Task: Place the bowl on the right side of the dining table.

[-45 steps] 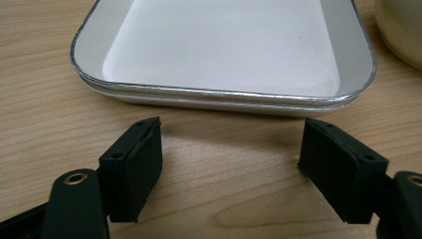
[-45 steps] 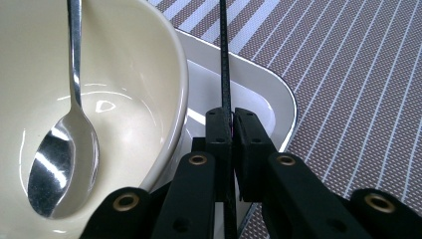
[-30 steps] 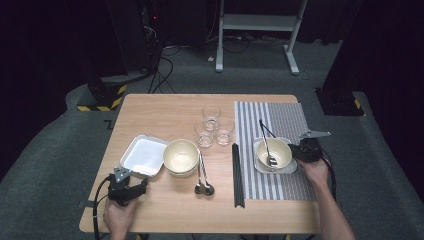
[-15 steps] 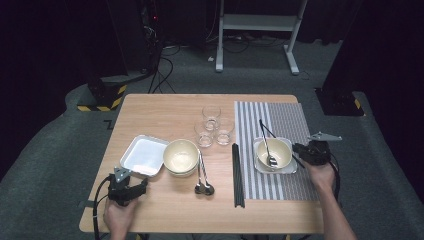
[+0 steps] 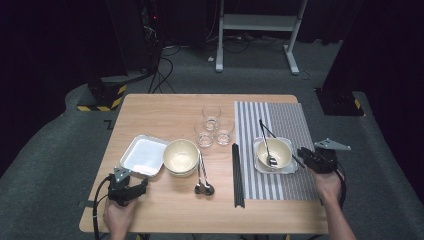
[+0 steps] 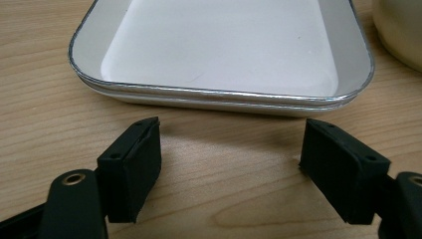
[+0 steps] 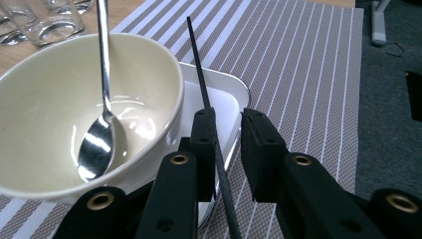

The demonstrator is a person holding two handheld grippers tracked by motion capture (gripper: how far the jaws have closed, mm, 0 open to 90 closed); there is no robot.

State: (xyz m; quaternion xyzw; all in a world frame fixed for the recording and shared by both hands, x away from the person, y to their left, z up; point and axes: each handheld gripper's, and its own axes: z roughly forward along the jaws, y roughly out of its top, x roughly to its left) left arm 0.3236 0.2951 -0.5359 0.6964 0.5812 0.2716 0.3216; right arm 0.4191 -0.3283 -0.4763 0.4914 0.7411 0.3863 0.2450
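1. At the right edge of the table: right gripper, jaws loose and just been opening, with a small gap between them.
2. In that gap: a thin black chopstick, close by one pad and clear of the other, so let go, not pinched.
3. Lies long-ways straight out from the jaws, near end low on the mat, far end up over the tray rim, just right of the bowl.
4. In the bowl: a spoon.
5. Far nearer to the right hand than to the left.
6. At the near left: left gripper, jaws wide apart, holding nothing, facing a white dish.
7. Next, probably: pull straight back, along the stick.
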